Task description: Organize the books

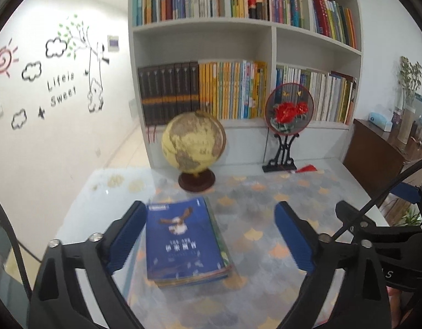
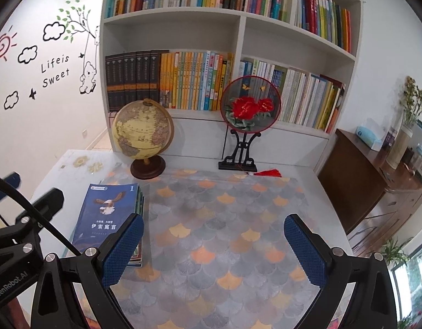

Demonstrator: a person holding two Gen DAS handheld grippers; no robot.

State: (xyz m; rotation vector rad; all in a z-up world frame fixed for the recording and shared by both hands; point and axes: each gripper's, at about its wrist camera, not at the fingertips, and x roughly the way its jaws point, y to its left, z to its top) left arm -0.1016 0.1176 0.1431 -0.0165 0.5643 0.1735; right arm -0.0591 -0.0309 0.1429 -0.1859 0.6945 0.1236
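Lying flat on the table, a small stack of thin paperback books sits at the left part of the patterned cloth, topped by a dark blue cover with a brown-and-white eagle and white Chinese title. In the right wrist view the same stack shows a "1" at the cover's upper corner; greenish edges of lower books peek out on its right side.

Left gripper: black frame, 2 blue textured pads, jaws spread wide. The stack lies between them, close against the left pad; the right pad stands well clear. No pad visibly presses on the books. Picture is motion-blurred.

Right gripper: jaws wide apart, nothing between them but cloth. Its left pad overlaps the stack's near right corner in view; contact cannot be told.

Grey, orange and yellow fan-scale tablecloth covers a white table.

Beyond the stack, a yellowish antique-style globe on a dark round wooden base stands near the table's back edge. Right of it, a round red-rimmed fan with embroidered red flowers on a black carved stand, red tassel beside the foot.

Behind both, a white bookshelf packed with upright books. Left wall carries sun, cloud and "Life is Sweet" decals. A dark wooden cabinet stands at right.
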